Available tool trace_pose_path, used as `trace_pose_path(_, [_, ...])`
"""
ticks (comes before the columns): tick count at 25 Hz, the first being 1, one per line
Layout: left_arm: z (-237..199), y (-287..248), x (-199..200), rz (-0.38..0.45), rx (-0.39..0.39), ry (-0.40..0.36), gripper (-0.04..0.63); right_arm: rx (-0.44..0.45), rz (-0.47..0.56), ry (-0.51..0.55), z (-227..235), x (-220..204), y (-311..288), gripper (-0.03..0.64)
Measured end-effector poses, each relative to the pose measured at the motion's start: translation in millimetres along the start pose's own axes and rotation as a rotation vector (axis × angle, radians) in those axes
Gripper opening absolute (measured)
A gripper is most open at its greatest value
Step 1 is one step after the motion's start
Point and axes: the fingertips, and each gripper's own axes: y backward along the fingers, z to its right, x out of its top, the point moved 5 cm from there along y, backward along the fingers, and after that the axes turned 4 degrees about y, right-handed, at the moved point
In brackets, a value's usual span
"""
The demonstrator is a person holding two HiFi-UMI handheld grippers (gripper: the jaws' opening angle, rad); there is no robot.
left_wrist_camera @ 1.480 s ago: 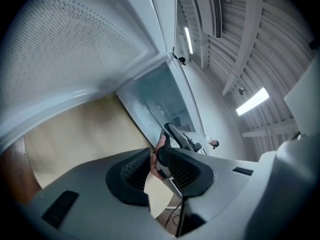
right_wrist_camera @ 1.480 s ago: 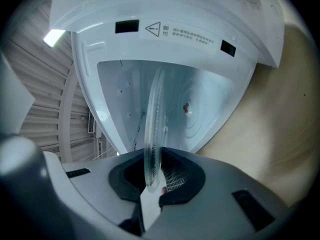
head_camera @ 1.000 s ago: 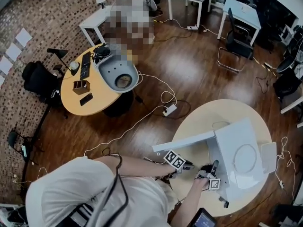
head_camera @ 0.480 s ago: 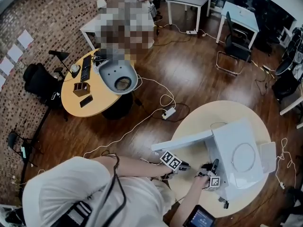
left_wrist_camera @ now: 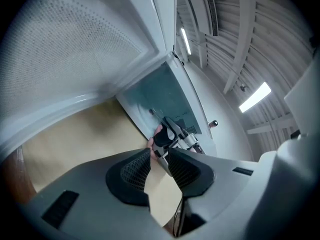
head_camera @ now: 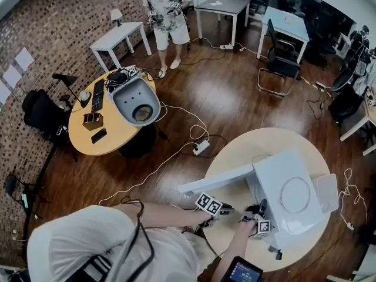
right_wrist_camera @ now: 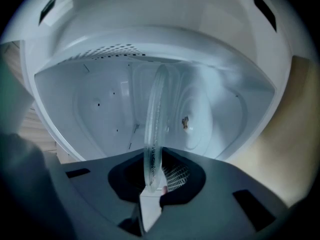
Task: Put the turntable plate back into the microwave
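Observation:
The white microwave (head_camera: 294,192) stands on a round tan table (head_camera: 276,137) with its door (head_camera: 220,180) swung open to the left. My right gripper (right_wrist_camera: 155,176) is shut on the rim of the clear glass turntable plate (right_wrist_camera: 156,119). The plate shows edge-on and reaches into the white cavity (right_wrist_camera: 100,104). In the head view this right gripper (head_camera: 254,211) is at the cavity's mouth and the plate is hidden. My left gripper (left_wrist_camera: 159,171) is open with only the table behind the gap. It points under the door (left_wrist_camera: 85,49) at the right gripper (left_wrist_camera: 167,136). In the head view the left gripper (head_camera: 226,207) sits just left of the right one.
A tablet (head_camera: 244,270) lies near my body. Cables and a power strip (head_camera: 201,147) lie across the wooden floor. Farther left stands a yellow round table (head_camera: 97,122) with a keyboard and a grey shell (head_camera: 136,98). A person (head_camera: 167,10) stands at the back; office chairs (head_camera: 279,60) are at upper right.
The head view has swung, so the whole room shifts in the picture. Both grippers keep their places at the microwave's mouth; the right one with the plate has edged slightly down.

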Motion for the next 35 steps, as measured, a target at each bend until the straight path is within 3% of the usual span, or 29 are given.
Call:
trace_pose_path(5, [3, -32, 19, 0.06, 0.052, -0.053, 0.098, -0.019, 0.011, 0.006, 9, 4, 1, 0.038])
trace_pose_path(9, [-17, -57, 52, 0.124, 0.085, -0.071, 0.098, 0.033, 0.002, 0.118, 44, 14, -27, 0.038])
trace_pose_path(12, [-20, -61, 71, 0.126, 0.109, -0.06, 0.098, -0.008, -0.008, -0.004, 13, -8, -30, 0.038])
trace_pose_path(14, [-19, -74, 69, 0.111, 0.112, -0.051, 0.098, -0.037, -0.01, -0.018, 10, -5, -22, 0.038])
trace_pose_path(20, [-23, -102, 77, 0.122, 0.102, -0.02, 0.098, -0.061, -0.041, 0.025, 21, -8, -14, 0.038])
trace_pose_path(27, [-16, -123, 92, 0.132, 0.006, 0.059, 0.12, -0.015, -0.022, 0.017, 14, 3, -12, 0.038])
trace_pose_path(35, [-20, -126, 108, 0.152, -0.039, 0.089, 0.146, 0.031, 0.013, 0.015, 10, 1, -22, 0.038])
